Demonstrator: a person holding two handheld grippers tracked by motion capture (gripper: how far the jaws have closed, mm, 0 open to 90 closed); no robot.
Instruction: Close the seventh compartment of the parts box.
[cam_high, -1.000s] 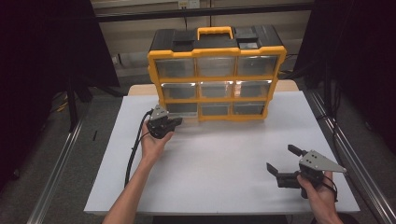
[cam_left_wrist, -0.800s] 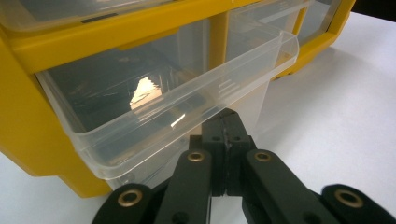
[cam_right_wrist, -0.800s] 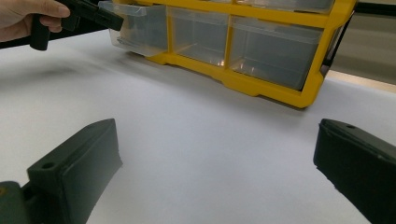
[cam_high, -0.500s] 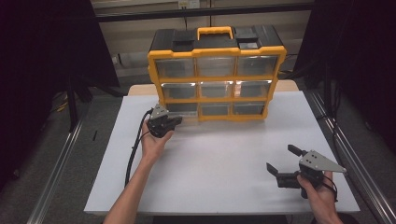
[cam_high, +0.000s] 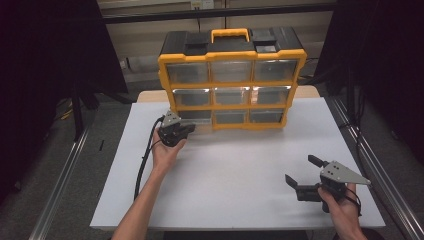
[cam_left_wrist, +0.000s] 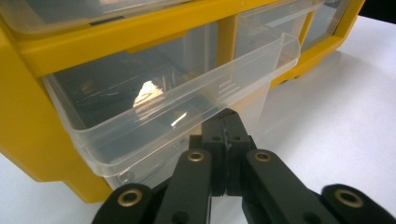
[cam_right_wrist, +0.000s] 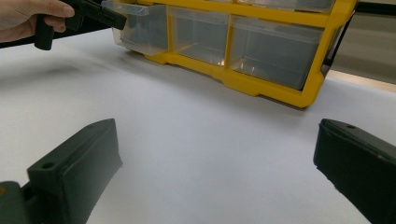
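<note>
**Gripping at the bottom-left drawer of the yellow organiser**

Pinching is seen at the left gripper (cam_left_wrist: 226, 140): its black jaws are brought fully together, tips meeting just under the front lip of the clear drawer (cam_left_wrist: 177, 112). Whether the drawer's plastic pull is actually caught between the tips cannot be told; the tips are pressed right against the drawer front. The drawer is found directly ahead of and slightly above those jaws, pulled out a little from the yellow organiser (cam_high: 231, 80), in its bottom row, at the corner nearest this gripper. From the high view, the left gripper (cam_high: 175, 131) is held level against that same corner, with its cable trailed back along the forearm.

Over on the other side, the right gripper (cam_high: 305, 176) is held well apart from the organiser, low over the white table (cam_high: 240, 175). Its jaws are spread wide, with nothing but bare tabletop between them. Far ahead of it, the organiser's lower drawers are framed, and the left hand (cam_right_wrist: 28, 18) is glimpsed beside the pulled drawer.
</note>
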